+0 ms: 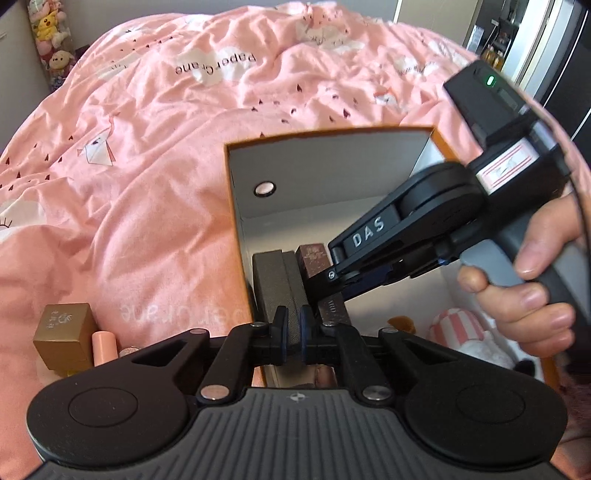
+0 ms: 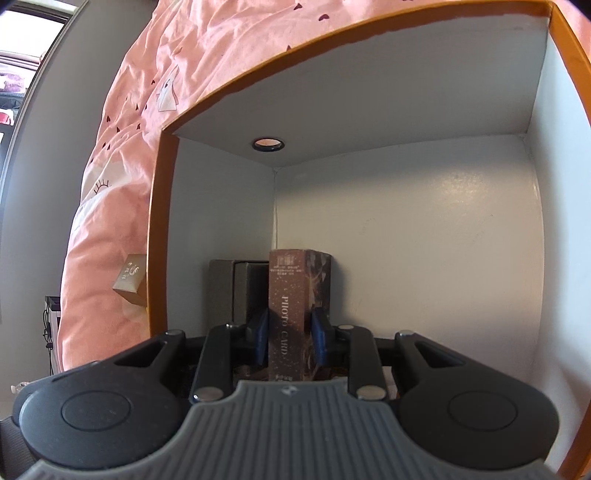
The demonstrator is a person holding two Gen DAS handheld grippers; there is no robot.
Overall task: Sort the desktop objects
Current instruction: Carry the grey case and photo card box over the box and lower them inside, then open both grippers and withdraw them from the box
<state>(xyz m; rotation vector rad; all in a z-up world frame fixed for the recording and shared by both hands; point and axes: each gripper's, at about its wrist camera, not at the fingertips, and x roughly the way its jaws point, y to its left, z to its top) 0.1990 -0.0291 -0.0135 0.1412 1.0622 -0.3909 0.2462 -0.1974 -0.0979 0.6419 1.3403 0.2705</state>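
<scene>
An orange-edged cardboard box (image 1: pixel 236 206) with a white inside lies on the pink bedspread; it also fills the right wrist view (image 2: pixel 159 229). My left gripper (image 1: pixel 291 325) is shut on a dark grey box (image 1: pixel 273 284) inside it. My right gripper (image 2: pixel 290 334) reaches in from the right and is shut on a brown "Photo Card" box (image 2: pixel 295 295), which stands upright right of the dark grey box (image 2: pixel 221 288). In the left wrist view the brown box (image 1: pixel 314 258) shows behind the right gripper's tip (image 1: pixel 332 280).
A gold box (image 1: pixel 66 332) and a pink cylinder (image 1: pixel 105 347) lie on the bedspread left of the cardboard box. A striped plush toy (image 1: pixel 458 328) lies at the box's near right. Stuffed toys (image 1: pixel 48 33) stand at the far left.
</scene>
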